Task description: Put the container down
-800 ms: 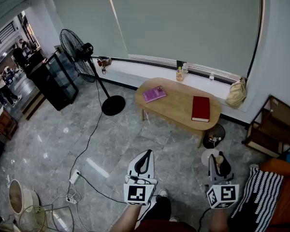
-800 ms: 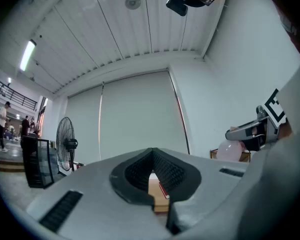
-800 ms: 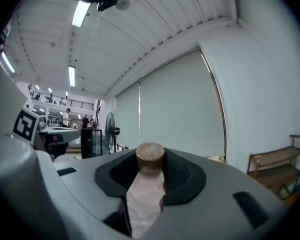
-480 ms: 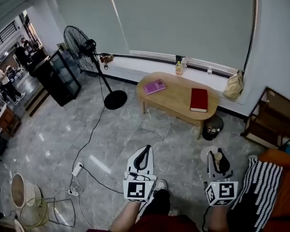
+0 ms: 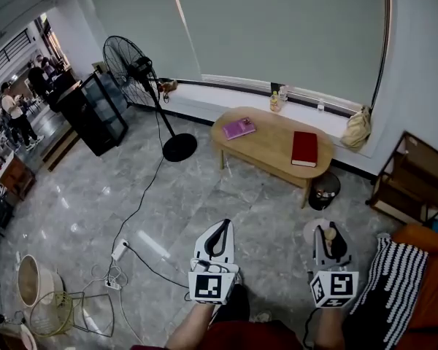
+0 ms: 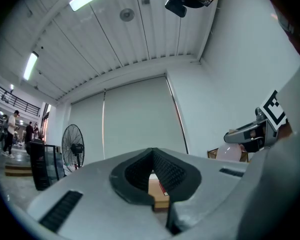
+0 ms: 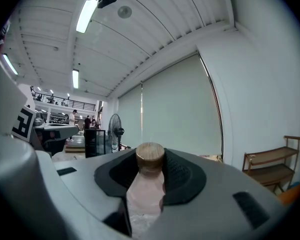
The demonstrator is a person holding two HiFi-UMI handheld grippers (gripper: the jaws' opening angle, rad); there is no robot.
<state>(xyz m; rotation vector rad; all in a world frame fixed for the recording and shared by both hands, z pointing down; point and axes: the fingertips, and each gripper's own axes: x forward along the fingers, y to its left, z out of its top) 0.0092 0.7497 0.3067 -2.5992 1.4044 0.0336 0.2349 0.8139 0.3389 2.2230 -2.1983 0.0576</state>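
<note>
The container is a small pale pink bottle with a round wooden cap. It stands upright between the jaws of my right gripper, which is shut on its neck. In the head view that gripper is held at waist height at the lower right, and the container's cap shows at its tips. My left gripper hangs beside it at the lower middle, above the marble floor. Seen in the left gripper view, my left gripper has its jaw tips touching and nothing between them.
An oval wooden coffee table stands ahead with a red book and a purple book on it. A standing fan, its cable and a power strip lie left. A wooden shelf and a striped cushion are right.
The head view has drifted, so the table and fan sit slightly further right in the picture. Both grippers keep their pose, and the container stays gripped.
</note>
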